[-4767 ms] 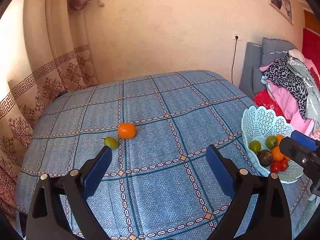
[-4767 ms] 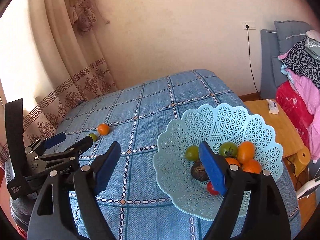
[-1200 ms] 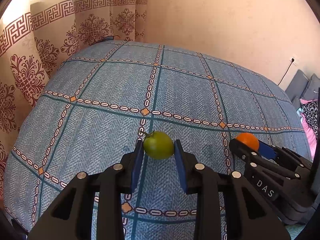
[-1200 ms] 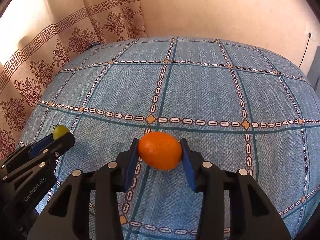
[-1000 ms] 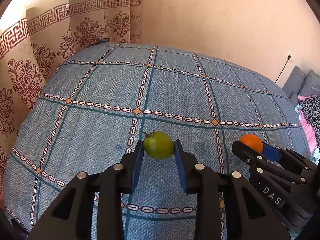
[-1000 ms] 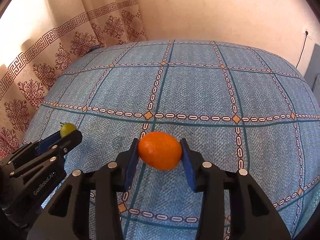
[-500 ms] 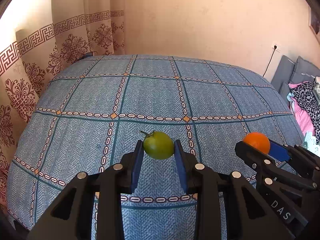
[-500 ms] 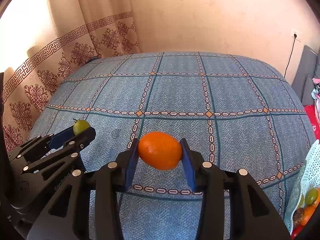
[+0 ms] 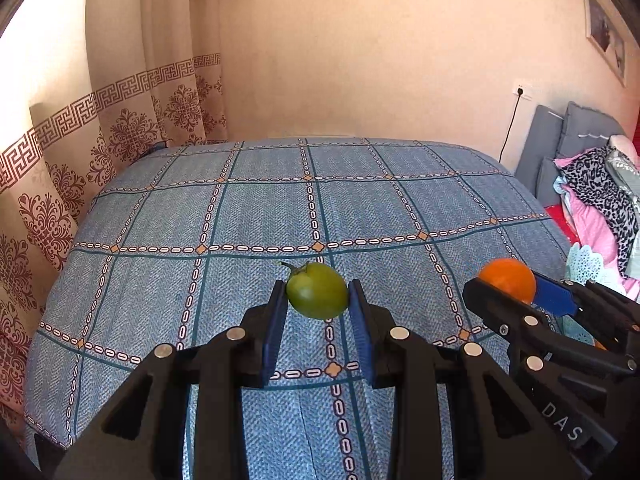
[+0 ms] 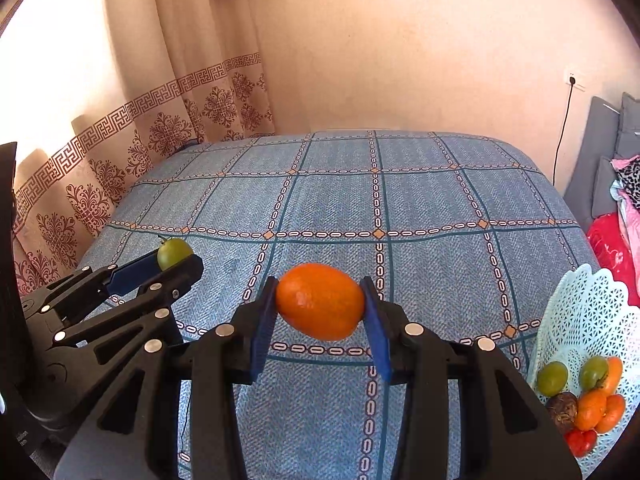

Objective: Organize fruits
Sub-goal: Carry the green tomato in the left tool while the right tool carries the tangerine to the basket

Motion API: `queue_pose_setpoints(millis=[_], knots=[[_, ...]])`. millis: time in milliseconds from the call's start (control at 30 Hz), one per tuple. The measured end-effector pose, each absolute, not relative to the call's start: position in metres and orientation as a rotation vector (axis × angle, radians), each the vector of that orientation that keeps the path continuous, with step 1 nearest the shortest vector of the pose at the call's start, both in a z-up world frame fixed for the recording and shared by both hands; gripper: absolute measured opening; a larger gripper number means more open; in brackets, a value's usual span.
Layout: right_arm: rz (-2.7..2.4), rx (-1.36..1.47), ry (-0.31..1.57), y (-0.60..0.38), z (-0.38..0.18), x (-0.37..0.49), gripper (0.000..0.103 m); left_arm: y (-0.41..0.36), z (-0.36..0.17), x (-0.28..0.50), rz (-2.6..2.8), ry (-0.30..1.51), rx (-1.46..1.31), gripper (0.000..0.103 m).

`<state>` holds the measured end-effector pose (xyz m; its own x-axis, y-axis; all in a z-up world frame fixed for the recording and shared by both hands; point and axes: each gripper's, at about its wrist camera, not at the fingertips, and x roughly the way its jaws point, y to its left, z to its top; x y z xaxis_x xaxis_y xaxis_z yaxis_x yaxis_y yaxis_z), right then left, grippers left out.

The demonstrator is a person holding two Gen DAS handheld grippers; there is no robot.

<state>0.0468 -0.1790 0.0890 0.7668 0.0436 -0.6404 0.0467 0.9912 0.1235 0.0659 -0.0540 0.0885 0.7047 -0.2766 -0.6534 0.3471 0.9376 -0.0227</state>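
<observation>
Carrying is the step in hand: both fruits are off the blue checked bedspread [image 9: 248, 216] and on their way to the basket. At the left, the left gripper [image 9: 318, 300] pinches a small green stemmed tomato-like fruit [image 9: 317, 295] between its blue pads, held in the air above the cloth; in the right wrist view it shows at 9 o'clock. In the middle of that view, the right gripper [image 10: 320, 302] clamps a smooth oval orange fruit [image 10: 320, 301] the same way. At 4 o'clock sits the pale turquoise lattice plastic basket [image 10: 588, 312], already holding green, orange, red and one dark fruit. The next move likely calls for swinging each gripper rightward over the basket's rim, lowering close to the pile and opening gently, one at a time, so nothing rolls out.
</observation>
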Motion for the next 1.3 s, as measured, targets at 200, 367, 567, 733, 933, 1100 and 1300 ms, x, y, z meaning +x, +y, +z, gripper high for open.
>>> queue_pose_setpoints(millis=[200,367,567,733,933,1100,1300], knots=[[-0.007,0.167,0.670,-0.196,0.092,0.024,0.043,-0.065,0.096,0.045,-0.364,0.677,0.121,0.032],[-0.022,0.199,0.653,-0.216,0.093,0.005,0.042,-0.078,0.101,0.031,-0.386,0.662,0.129,0.032],[-0.050,0.232,0.632,-0.239,0.093,-0.017,0.042,-0.097,0.100,0.017,-0.403,0.646,0.154,0.032],[-0.070,0.257,0.626,-0.256,0.089,-0.034,0.042,-0.115,0.097,0.006,-0.421,0.638,0.181,0.032],[-0.089,0.297,0.616,-0.276,0.084,-0.056,0.042,-0.138,0.091,-0.007,-0.454,0.632,0.219,0.032],[-0.123,0.332,0.607,-0.295,0.081,-0.072,0.042,-0.160,0.088,-0.017,-0.494,0.629,0.246,0.032],[-0.172,0.361,0.587,-0.318,0.080,-0.087,0.042,-0.186,0.090,-0.030,-0.541,0.609,0.279,0.032]])
